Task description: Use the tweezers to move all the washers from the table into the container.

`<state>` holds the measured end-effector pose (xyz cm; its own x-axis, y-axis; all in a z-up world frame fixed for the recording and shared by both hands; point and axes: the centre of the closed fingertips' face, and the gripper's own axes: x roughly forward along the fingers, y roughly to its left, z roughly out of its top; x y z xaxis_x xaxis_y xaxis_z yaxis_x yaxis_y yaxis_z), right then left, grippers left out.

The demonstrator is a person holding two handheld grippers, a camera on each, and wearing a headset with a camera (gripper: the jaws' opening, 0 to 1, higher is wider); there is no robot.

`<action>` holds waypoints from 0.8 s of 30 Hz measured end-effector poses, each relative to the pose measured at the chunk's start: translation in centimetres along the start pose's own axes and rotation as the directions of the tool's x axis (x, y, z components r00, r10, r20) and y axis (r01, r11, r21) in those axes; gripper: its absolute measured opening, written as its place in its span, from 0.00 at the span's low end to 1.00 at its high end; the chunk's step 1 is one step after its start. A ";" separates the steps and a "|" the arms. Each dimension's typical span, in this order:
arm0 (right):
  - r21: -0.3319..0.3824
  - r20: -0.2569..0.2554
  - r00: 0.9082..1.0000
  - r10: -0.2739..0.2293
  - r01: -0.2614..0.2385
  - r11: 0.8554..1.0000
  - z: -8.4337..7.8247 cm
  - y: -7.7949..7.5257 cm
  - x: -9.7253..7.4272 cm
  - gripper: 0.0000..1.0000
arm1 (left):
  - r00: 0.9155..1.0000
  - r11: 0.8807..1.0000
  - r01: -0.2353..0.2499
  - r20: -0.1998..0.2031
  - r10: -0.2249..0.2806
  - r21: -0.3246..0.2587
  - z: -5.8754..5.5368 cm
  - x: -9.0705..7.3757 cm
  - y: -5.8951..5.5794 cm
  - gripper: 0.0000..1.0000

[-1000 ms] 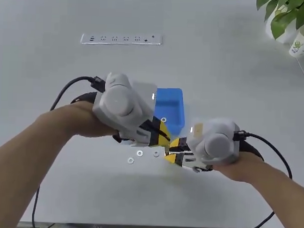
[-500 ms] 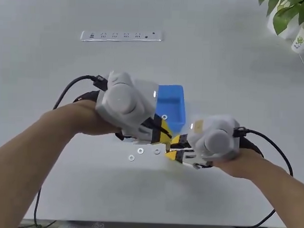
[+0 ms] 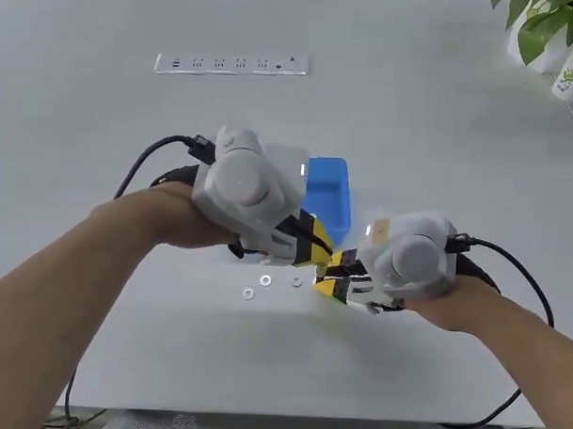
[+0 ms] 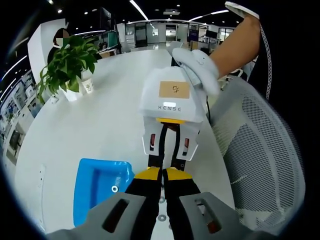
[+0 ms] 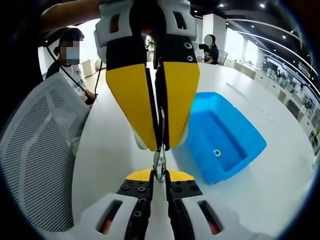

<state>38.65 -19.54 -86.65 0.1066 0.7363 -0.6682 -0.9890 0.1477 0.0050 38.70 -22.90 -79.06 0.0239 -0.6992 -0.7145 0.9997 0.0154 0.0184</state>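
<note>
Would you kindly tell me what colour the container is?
The container is blue, clearest in the right gripper view.

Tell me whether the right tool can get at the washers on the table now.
Probably not yet: the right tool and left tool both grip the tweezers, though the washers lie unobstructed nearby.

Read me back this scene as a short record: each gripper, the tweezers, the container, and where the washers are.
left gripper: shut on the tweezers, facing the right gripper
right gripper: shut on the tweezers' other end
tweezers: spanning the two grippers, tip to tip
container: blue, open, beside the grippers
inside container: one washer
on table: three washers, just in front of the grippers
</note>
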 end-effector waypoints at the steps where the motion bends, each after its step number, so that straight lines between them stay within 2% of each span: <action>1: 0.003 0.000 1.000 0.000 0.000 1.000 0.0 0.0 0.0 0.11 | 1.000 1.000 0.002 0.001 -0.002 -0.001 0.0 0.0 0.0 0.05; 12: 0.030 0.000 1.000 -0.003 0.003 1.000 -0.1 0.0 0.0 0.10 | 1.000 1.000 0.005 0.003 -0.005 -0.007 0.1 0.1 -0.1 0.05; 19: 0.017 -0.006 1.000 -0.002 0.002 1.000 0.0 0.2 0.0 0.10 | 1.000 1.000 0.008 -0.005 -0.008 -0.010 -0.1 -0.1 -0.3 0.05; 24: 0.006 -0.005 1.000 -0.001 0.001 1.000 0.5 0.4 -0.4 0.10 | 1.000 1.000 0.008 0.004 -0.008 -0.015 0.4 -0.7 -0.4 0.05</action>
<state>38.28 -19.43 -85.97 0.1070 0.7330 -0.6718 -0.9883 0.1524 0.0088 38.29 -22.66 -78.30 0.0164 -0.7022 -0.7118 0.9998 0.0206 0.0027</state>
